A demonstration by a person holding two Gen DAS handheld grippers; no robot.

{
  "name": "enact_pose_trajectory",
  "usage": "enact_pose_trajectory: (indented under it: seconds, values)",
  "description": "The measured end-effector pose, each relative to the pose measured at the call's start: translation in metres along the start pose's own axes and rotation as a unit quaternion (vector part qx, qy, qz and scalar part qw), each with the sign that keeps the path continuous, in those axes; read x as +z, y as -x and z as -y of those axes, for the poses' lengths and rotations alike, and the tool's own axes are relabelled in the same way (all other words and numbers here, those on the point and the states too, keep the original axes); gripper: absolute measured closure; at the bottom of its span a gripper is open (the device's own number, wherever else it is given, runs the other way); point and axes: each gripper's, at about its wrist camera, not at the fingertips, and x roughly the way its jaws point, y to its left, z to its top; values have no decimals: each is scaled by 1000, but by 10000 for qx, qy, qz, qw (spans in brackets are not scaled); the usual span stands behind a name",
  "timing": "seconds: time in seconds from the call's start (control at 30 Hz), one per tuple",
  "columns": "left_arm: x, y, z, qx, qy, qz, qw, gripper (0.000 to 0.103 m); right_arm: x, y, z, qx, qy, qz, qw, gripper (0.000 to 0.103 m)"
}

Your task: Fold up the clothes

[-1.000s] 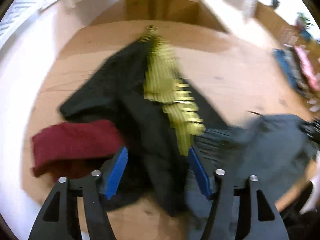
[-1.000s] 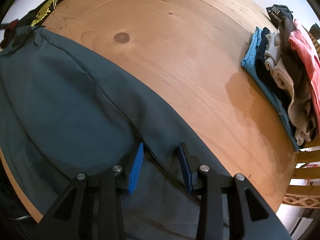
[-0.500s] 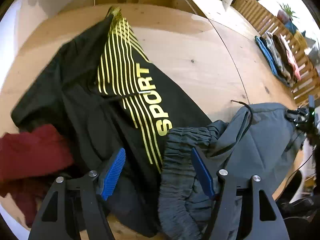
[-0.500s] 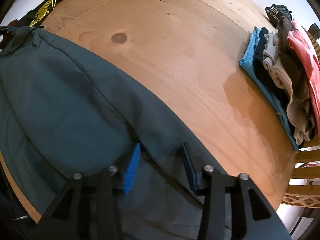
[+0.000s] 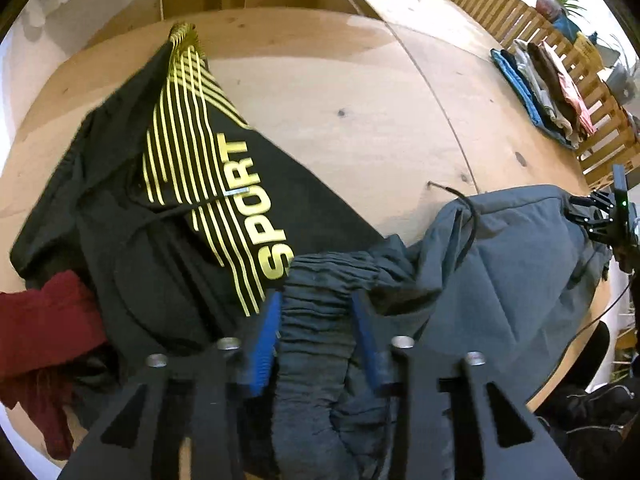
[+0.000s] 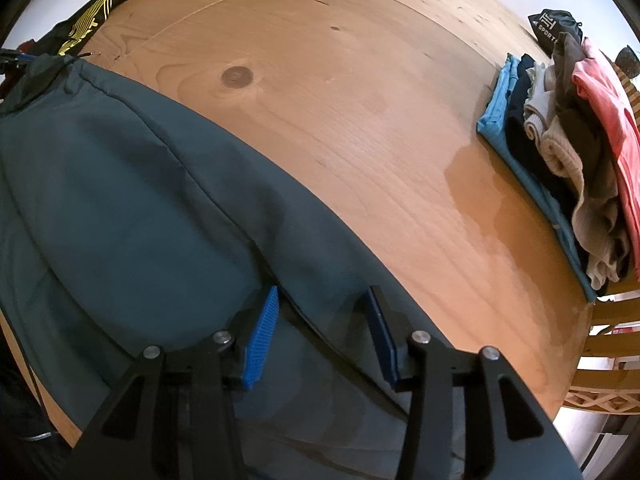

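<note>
Grey-blue trousers (image 5: 520, 264) lie spread along the near edge of the round wooden table (image 5: 360, 100). Their bunched elastic waistband (image 5: 320, 280) fills the gap between my left gripper's (image 5: 316, 320) blue pads, which are shut on it. In the right wrist view the same trousers (image 6: 120, 184) lie flat, and my right gripper (image 6: 324, 320) stands open just over the cloth at the other end, a seam running between its fingers. A black garment with yellow stripes and the word SPORT (image 5: 240, 184) lies left of the waistband, partly under it.
A dark red garment (image 5: 40, 328) sits at the near left beside the black one. A stack of folded clothes (image 6: 560, 140) rests at the table's far right edge, with a black bag (image 6: 554, 26) behind it. Wooden slatted furniture (image 5: 520, 20) borders that side.
My left gripper swung right from the black and red garments to the trousers' waistband, and its fingers closed on it. The right gripper stayed over the trousers, fingers slightly wider.
</note>
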Motion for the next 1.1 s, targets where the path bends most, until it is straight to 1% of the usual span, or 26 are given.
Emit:
enact_pose_trajectory:
  seconds: [0.03, 0.07, 0.1, 0.13, 0.17, 0.2, 0.27, 0.3, 0.4, 0.43, 0.47, 0.5, 0.57, 0.6, 0.63, 0.67, 0.7, 0.73, 0.77, 0.8, 0.83, 0.87, 0.9, 1.03, 1.1]
  values:
    - [-1, 3, 3, 11, -27, 71, 10000, 96, -1, 0, -1, -9, -8, 7, 10000, 59]
    - [-2, 5, 5, -17, -43, 148, 9999, 97, -1, 1, -2, -17, -8, 19, 10000, 60]
    - [-3, 8, 6, -59, -58, 245, 9997, 98, -2, 1, -2, -15, -10, 29, 10000, 65]
    - [-3, 12, 7, -76, -82, 356, 9993, 99, -2, 1, -2, 13, -21, 30, 10000, 72]
    - [-4, 15, 8, -93, -105, 466, 9988, 99, -3, 2, -2, 12, -44, 24, 10000, 88]
    - [-4, 19, 8, -90, -93, 573, 9983, 99, -4, 4, -1, -20, -70, 38, 10000, 93]
    - [-6, 29, 5, -45, -2, 779, 9970, 100, -6, 9, 3, -3, -161, 114, 9998, 93]
    - [-7, 34, 3, -23, 44, 881, 9961, 100, -6, 13, 6, 32, -227, 173, 9996, 96]
    - [-9, 49, -1, 43, 181, 1188, 9927, 100, -9, 35, 20, 79, -505, 476, 9976, 97]
    - [-10, 54, -3, 66, 227, 1290, 9914, 100, -13, 44, 25, 55, -586, 593, 9965, 98]
    - [-9, 60, -6, 112, 291, 1401, 9896, 100, -27, 59, 35, -52, -635, 739, 9952, 99]
    - [-6, 68, -9, 181, 372, 1520, 9875, 100, -31, 69, 50, -158, -683, 879, 9937, 100]
    - [0, 83, -14, 267, 435, 1694, 9842, 102, 19, 67, 108, -362, -766, 1121, 9901, 100]
    - [4, 91, -15, 322, 437, 1792, 9823, 102, 27, 63, 118, -491, -823, 1221, 9879, 100]
    - [8, 98, -15, 369, 422, 1872, 9807, 102, 37, 76, 115, -668, -889, 1326, 9849, 100]
    - [13, 102, -15, 450, 372, 1939, 9793, 102, 46, 78, 127, -798, -941, 1396, 9825, 100]
    - [20, 106, -13, 602, 322, 2034, 9767, 103, 53, 81, 134, -871, -1007, 1470, 9801, 100]
    - [26, 108, -12, 656, 293, 2097, 9751, 103, 58, 84, 132, -780, -1037, 1494, 9802, 100]
    - [30, 109, -13, 587, 271, 2104, 9755, 103, 59, 80, 134, -433, -1023, 1476, 9828, 99]
    - [35, 109, -13, 519, 249, 2112, 9758, 103, 60, 77, 132, -80, -1002, 1419, 9848, 90]
    - [39, 108, -13, 475, 210, 2091, 9765, 103, 57, 75, 124, 210, -955, 1263, 9872, 81]
    - [41, 104, -13, 482, 168, 2024, 9780, 103, 54, 66, 120, 268, -880, 1117, 9895, 59]
    - [43, 99, -13, 517, 139, 1940, 9795, 103, 52, 58, 117, 326, -805, 970, 9915, 56]
    - [39, 73, -17, 448, 99, 1480, 9879, 103, 34, 31, 88, 615, -354, 533, 9961, 56]
    - [34, 59, -21, 408, 120, 1219, 9916, 100, 30, 15, 83, 631, -121, 336, 9974, 55]
